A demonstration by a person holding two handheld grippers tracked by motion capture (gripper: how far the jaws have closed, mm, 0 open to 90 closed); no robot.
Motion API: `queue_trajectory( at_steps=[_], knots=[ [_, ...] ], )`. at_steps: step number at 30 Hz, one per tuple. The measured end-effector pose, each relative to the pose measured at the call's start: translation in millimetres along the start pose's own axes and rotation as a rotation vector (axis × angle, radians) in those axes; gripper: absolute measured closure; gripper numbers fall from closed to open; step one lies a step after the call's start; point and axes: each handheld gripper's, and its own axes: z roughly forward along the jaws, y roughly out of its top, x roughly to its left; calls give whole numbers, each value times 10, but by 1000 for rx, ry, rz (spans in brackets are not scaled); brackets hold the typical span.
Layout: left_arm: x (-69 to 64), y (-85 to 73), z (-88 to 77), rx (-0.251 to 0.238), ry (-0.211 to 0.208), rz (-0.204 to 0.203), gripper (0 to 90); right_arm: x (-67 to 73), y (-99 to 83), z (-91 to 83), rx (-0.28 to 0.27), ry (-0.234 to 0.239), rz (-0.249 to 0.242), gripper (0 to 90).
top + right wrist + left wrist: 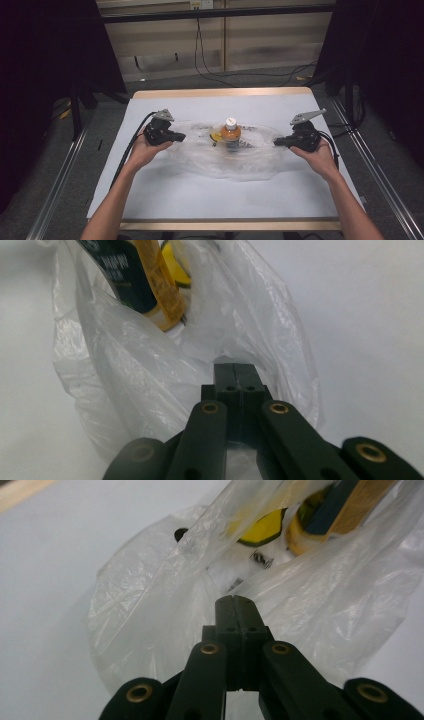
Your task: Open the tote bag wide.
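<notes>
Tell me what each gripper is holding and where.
Both hold the clear plastic bag with a bottle inside: the left gripper pinches its left edge, the right gripper its right edge.

The desk (150,200) carries a white sheet over its top; bare wooden edging (220,92) shows along the far side and along the near side. The desk stands on a grey carpeted floor (65,200). Metal rails (57,175) run along the floor on both sides of the desk. Black cables (210,70) hang down the light panelled wall (270,45) behind the desk and trail across the floor. Dark curtains (45,50) flank the area left and right.
</notes>
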Motion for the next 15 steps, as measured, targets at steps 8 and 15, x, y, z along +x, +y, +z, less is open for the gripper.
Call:
queue_trajectory(
  at_steps=[8, 15],
  knots=[
    [-98, 63, -130, -85, -38, -2, 900, 74, 20, -203, -120, 4, 24, 900],
    [-201, 135, 156, -72, -46, -8, 900, 97, -58, -115, -162, -4, 57, 900]
  ],
)
